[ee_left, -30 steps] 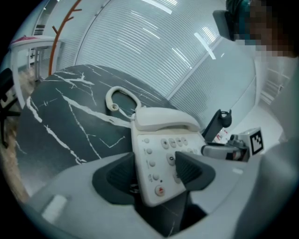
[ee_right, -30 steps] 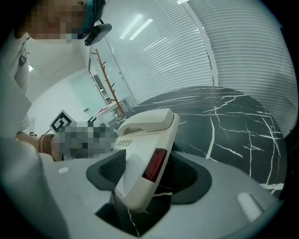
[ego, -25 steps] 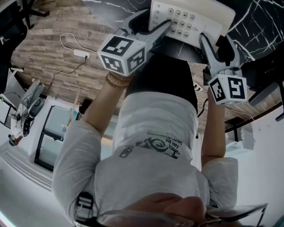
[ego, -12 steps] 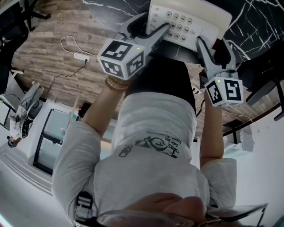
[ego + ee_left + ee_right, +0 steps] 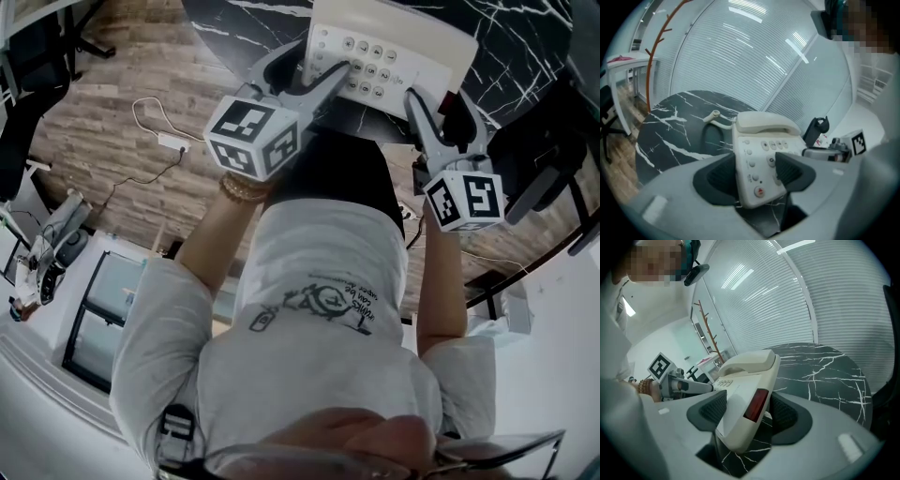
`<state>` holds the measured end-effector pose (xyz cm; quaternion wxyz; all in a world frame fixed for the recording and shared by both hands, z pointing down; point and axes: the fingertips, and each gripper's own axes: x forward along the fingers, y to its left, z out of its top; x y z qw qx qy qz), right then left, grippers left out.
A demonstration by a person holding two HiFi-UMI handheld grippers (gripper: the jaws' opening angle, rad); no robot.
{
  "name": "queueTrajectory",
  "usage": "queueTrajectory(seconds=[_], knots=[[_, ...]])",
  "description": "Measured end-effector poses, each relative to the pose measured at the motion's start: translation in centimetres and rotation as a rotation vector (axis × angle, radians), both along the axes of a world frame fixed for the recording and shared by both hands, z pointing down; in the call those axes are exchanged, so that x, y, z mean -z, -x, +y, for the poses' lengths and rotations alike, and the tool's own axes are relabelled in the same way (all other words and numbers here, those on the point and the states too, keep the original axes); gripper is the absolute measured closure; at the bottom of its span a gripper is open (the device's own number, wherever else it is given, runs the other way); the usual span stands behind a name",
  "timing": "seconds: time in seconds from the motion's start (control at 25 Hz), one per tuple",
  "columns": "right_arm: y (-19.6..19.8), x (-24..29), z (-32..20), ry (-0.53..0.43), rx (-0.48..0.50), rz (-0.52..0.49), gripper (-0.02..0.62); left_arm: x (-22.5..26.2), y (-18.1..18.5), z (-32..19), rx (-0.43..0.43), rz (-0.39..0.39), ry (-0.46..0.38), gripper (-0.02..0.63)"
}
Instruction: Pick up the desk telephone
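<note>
The cream desk telephone (image 5: 394,47), handset (image 5: 766,123) resting on its cradle, hangs between my two grippers above the black marble table (image 5: 525,37). My left gripper (image 5: 323,70) is shut on its left keypad side; in the left gripper view the pads (image 5: 792,171) press the telephone (image 5: 759,159) from both sides. My right gripper (image 5: 439,98) is shut on the opposite edge, clamping the telephone (image 5: 745,390) beside its red panel. The cord (image 5: 715,119) trails from the telephone down to the table.
The round marble table (image 5: 825,371) lies below the phone, with window blinds behind it. A white cable and adapter (image 5: 173,114) lie on the wooden floor at the left. A black chair (image 5: 28,56) stands far left, and another dark chair (image 5: 539,159) at the right.
Both grippers have risen together with the telephone held between them, and the table has dropped away beneath it. The grips look the same.
</note>
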<state>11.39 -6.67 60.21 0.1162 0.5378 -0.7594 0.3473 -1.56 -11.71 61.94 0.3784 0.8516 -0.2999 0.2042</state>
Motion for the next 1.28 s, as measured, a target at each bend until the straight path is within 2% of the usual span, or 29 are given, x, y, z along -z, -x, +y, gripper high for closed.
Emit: queueTrajectory(seconds=[0.76,1.28], knots=[[-0.3,13.3,-2.0,-0.13,-0.014,-0.003,0.302,14.3,-0.2,-2.6,0.036,0.046,-0.143,0.342],[0.3,23.0,-1.4,-0.2,-0.003,0.027,0.302,23.7,0.4,-1.5,0.081,0.07,-0.223,0.339]])
